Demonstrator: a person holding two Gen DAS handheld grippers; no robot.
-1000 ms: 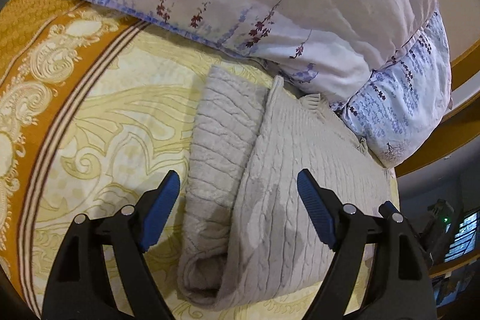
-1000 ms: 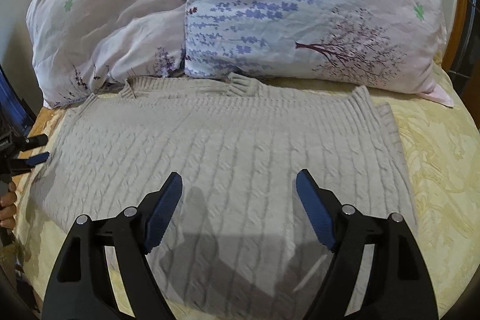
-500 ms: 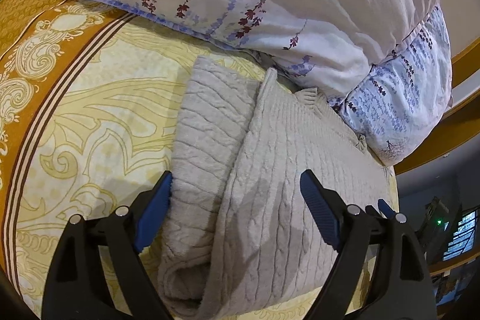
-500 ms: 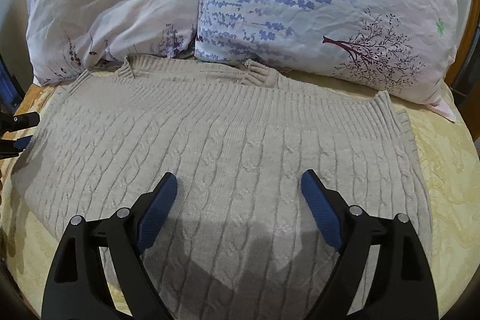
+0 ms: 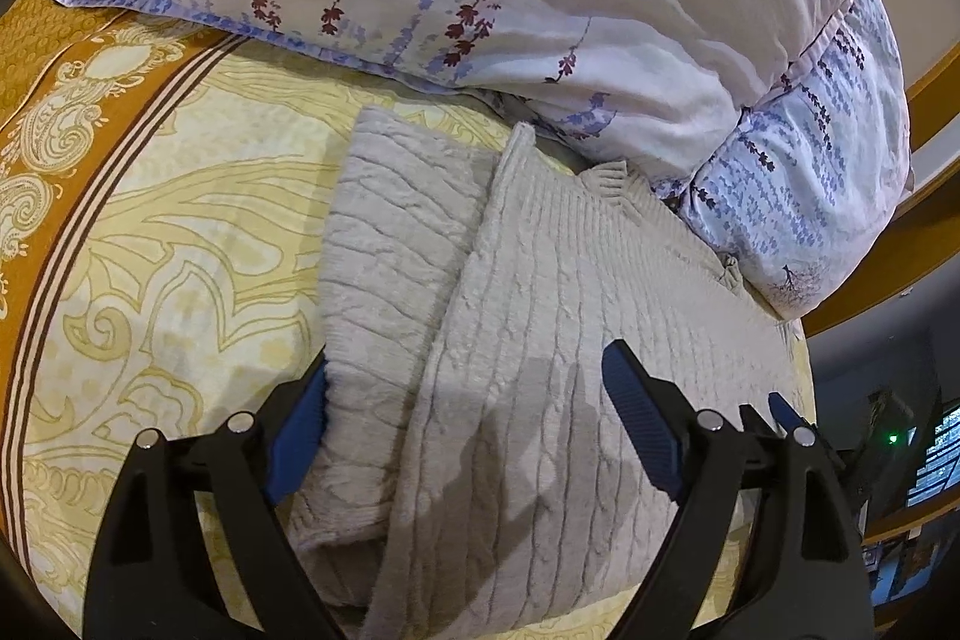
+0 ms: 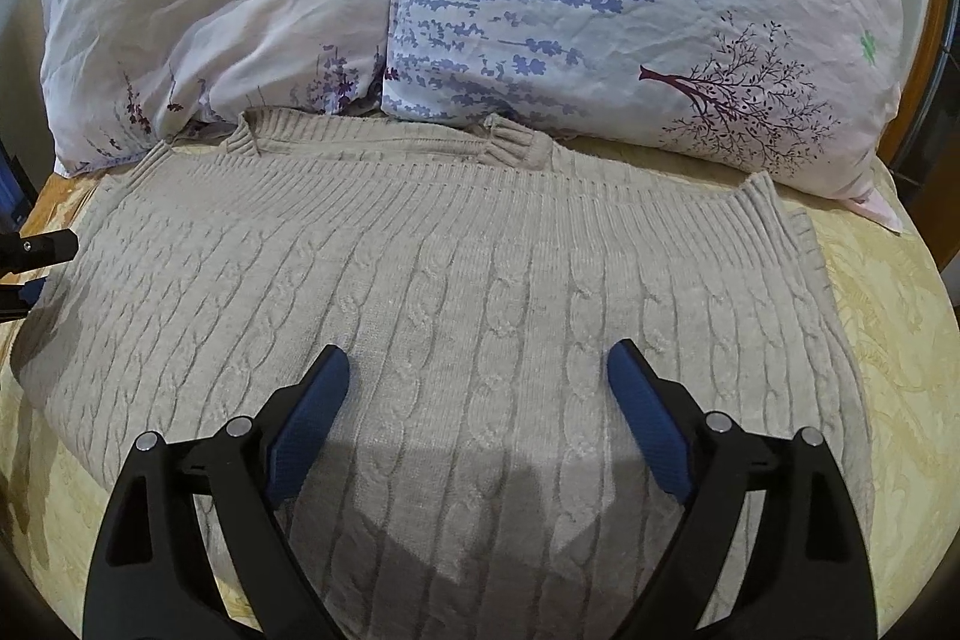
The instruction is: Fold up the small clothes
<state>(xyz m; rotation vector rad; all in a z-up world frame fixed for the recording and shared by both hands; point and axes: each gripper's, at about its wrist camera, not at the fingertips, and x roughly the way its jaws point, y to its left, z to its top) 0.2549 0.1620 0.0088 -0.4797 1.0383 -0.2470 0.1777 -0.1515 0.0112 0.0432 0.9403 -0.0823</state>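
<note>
sweater (image 6: 480,292) lying flat on bed (image 5: 180,232) against pillows (image 6: 600,10), one side already folded in | left gripper (image 5: 468,424) fingers spread wide, straddling folded edge | right gripper (image 6: 480,418) fingers just opening wide, hovering over knit, nothing held

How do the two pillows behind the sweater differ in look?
The left pillow is pale pink and mostly plain, with sparse dark red sprigs; the right pillow is bluish, covered in blue flower sprays with a dark tree print. Both lean at the head of the bed, touching, behind the beige sweater.
</note>
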